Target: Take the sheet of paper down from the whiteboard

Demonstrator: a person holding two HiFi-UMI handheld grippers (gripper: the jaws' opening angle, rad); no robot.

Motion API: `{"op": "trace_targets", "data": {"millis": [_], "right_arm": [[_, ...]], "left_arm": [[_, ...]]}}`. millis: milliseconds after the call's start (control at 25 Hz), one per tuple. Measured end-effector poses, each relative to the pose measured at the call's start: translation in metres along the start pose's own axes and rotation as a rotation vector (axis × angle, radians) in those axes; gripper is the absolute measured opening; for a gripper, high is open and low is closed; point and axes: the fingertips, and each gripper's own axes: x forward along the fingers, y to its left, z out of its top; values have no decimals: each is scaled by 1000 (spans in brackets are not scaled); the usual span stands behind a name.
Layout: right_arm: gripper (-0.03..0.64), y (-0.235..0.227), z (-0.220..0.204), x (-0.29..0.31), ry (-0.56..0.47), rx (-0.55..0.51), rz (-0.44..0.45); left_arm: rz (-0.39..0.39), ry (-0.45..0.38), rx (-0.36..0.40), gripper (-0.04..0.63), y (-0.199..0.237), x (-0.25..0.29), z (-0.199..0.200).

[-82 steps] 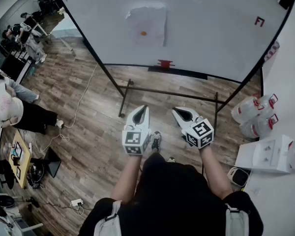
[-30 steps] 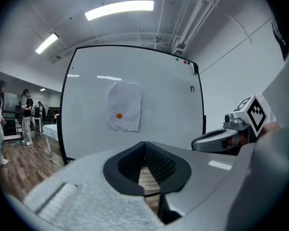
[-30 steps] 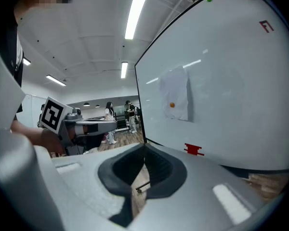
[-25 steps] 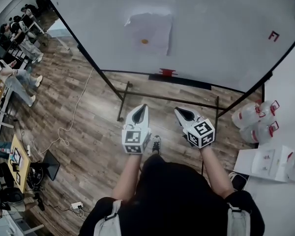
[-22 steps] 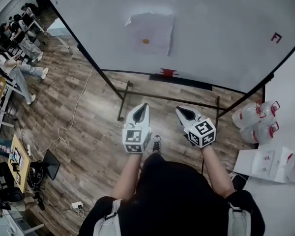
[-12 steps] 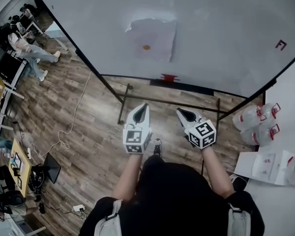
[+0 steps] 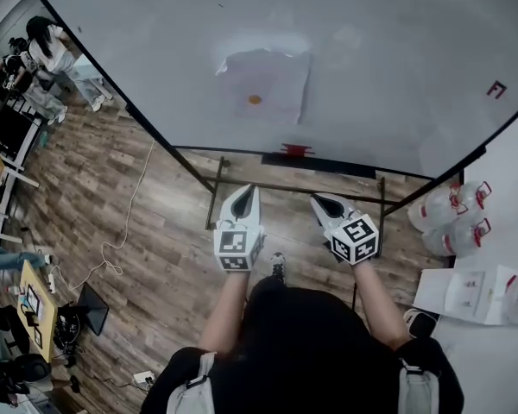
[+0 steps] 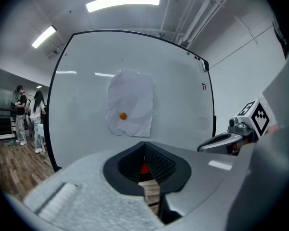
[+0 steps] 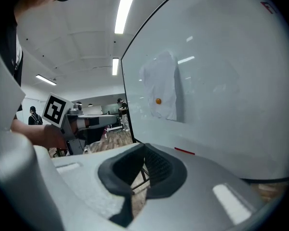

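Black stand bars [image 7: 285, 188] lie between paper [image 7: 263, 84] and the closed, empty left tool [image 7: 245, 191] and right tool [image 7: 320, 202].

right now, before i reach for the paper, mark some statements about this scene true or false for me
1. The sheet of paper hangs on the whiteboard. True.
2. The magnet on the sheet is blue. False: it is orange.
3. The left gripper is clamped on the sheet. False: its jaws are together on nothing, and it is apart from the board.
4. The right gripper has its jaws together and holds nothing. True.
5. The water jugs stand at the left of the head view. False: they stand at its right, on the floor.
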Motion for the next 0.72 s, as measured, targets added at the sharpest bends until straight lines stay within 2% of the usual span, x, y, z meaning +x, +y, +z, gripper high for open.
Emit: {"op": "trace_targets", "data": {"millis": [720], "right_arm": [[5,-37,24,64,-4,10,-45]], "left_arm": [[-47,1,1,11,45,68,7]]}}
